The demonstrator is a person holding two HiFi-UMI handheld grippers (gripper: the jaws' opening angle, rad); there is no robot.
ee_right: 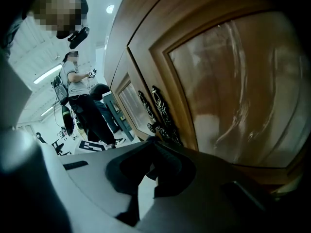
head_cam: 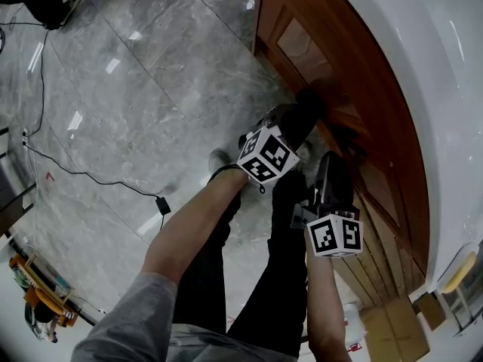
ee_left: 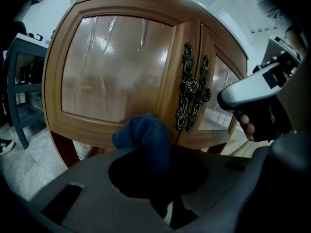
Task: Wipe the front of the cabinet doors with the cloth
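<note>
left gripper (ee_left: 151, 152): jaws clamp cloth (ee_left: 142, 131); right gripper (ee_right: 152, 141): jaws together (near cabinet door (ee_right: 233, 81))

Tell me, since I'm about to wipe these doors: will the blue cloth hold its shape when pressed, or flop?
Probably floppy: the blue cloth bends over sideways above the left tongs. Likely light, since one pinch holds it. It may catch on the ornate handles.

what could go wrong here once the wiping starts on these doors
1. The cloth is a small wad in the left gripper, so jaw edges might scrape the cabinet doors.
2. It could snag on the ornate handles.
3. The empty right gripper sits close to the right door and might knock its glass panel.
</note>
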